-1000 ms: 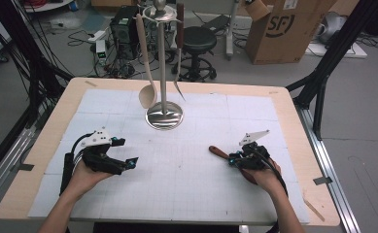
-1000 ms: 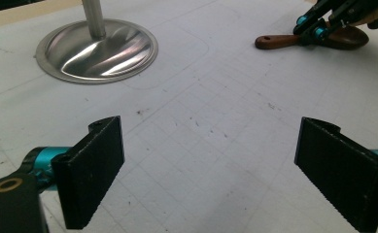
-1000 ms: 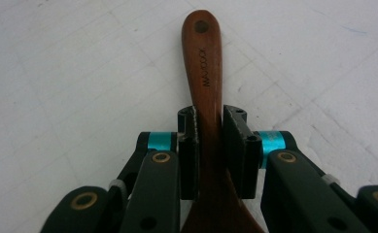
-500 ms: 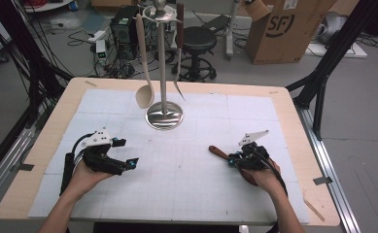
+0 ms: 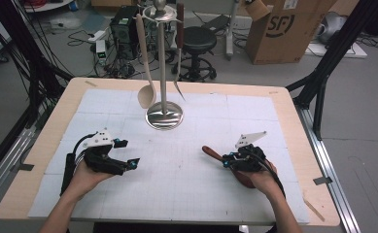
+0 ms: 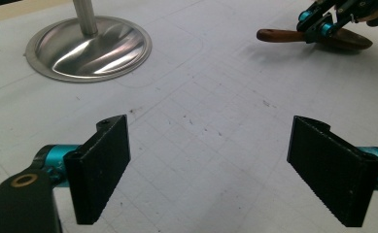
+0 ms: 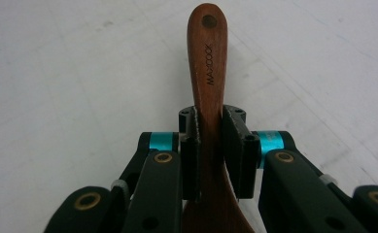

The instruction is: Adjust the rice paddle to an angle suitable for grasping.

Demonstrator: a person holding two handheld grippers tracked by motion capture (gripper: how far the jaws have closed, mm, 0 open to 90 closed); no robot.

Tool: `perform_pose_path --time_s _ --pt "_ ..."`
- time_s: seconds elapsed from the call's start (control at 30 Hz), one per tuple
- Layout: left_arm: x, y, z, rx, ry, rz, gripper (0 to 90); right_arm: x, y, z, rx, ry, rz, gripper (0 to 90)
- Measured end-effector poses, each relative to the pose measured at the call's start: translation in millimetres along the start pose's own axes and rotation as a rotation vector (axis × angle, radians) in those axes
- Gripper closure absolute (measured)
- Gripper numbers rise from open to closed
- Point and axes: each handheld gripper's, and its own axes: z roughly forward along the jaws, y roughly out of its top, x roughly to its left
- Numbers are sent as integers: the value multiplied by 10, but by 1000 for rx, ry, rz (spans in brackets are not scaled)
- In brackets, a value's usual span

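Unmoved: spoon between right hand-held gripper jaws

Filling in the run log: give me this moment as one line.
right gripper: shut on dark wooden spoon handle | left gripper: open, holding nothing | steel utensil stand: pale spoon hanging

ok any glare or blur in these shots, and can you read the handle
Left gripper view: bright glare streaks on the steel stand base; the right gripper far off looks soft. Right gripper view: wooden spoon handle sharp, lettering legible, mat behind blurred. High view: even light, faint shadows.
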Motion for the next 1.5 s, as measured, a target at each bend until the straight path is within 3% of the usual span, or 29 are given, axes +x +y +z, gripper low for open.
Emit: perform_pose_path --time_s 0.83,1.33,1.5 --pt "-134 22 122 6 -101 18 282 538 450 213 -132 167 -102 782" --pt "-268 57 210 4 -184 38 373 806 693 455 -144 243 -142 782" --pt "-297 63 231 11 -194 46 391 859 756 509 -146 260 -146 783"
